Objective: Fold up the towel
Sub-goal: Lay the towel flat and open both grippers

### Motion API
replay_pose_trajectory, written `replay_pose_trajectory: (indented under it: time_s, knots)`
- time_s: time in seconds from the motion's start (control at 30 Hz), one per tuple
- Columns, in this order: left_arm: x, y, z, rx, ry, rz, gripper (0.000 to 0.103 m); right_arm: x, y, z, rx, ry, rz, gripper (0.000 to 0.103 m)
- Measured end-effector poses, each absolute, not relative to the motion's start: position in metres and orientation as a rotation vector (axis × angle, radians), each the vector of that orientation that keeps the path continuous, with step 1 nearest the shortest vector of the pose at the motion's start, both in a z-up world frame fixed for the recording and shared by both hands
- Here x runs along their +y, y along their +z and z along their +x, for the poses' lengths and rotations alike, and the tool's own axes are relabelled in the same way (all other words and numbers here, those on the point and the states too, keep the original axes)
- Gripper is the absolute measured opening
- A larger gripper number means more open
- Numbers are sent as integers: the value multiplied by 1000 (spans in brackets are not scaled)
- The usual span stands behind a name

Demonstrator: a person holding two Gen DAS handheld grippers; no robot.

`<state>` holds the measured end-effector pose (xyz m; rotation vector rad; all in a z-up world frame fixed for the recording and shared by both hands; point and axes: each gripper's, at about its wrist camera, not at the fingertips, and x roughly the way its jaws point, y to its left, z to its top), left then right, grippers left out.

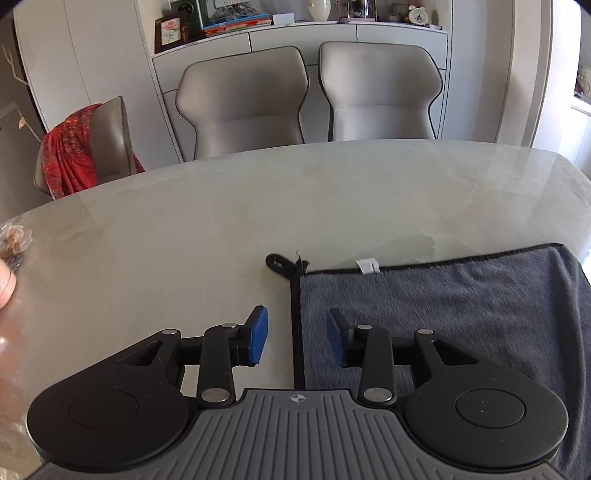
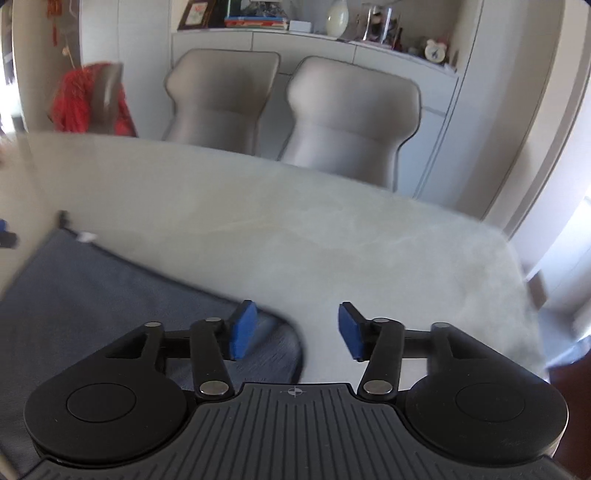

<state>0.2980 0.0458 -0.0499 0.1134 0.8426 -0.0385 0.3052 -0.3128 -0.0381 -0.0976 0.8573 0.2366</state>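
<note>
The grey towel point(image 1: 443, 314) is seen lying flat on the marble table point(image 1: 221, 221), spread toward the near right part of the tabletop, with its black-trimmed left edge running from near to far and a black hanging loop point(image 1: 280, 263) lying on the table at its far left corner; a small white label point(image 1: 367, 266) is seen on the far edge. No fold can be made out in either view, although the towel's near part is hidden beneath the tools, so the task is judged to be at or near its beginning, with every fold yet to be made. The left gripper point(image 1: 297, 338) is held with its jaws apart astride the towel's left edge, nothing being clasped between its blue pads point(image 1: 258, 334). The right gripper point(image 2: 295, 332) is likewise spread wide and empty above the towel's right corner point(image 2: 284, 332), one pad over cloth and the other over bare table; this view is blurred. Beyond the table, two grey chairs point(image 1: 314, 96) are seen at the far side, a red cloth point(image 1: 74, 147) is draped over a third chair at the far left, and a cluttered shelf point(image 1: 295, 18) lies behind.
</note>
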Motion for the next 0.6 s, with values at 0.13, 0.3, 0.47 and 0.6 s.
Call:
replay_pose_trajectory:
  time_s: [0.13,0.3,0.47,0.6]
  knots:
    - [36,-57,247,879,-108,93,42,-302,-55,239,961,356,-44,56]
    - [14,-70,204,941,-179,60,42,-289,-72,195,997,429,30,49]
    - [9,-80,192,981,-174,33,48,-289,-79,196,1016,383,74,43]
    - [15,-90,190,1042,-142,30,49,-286,-86,193,1066,356,2,43]
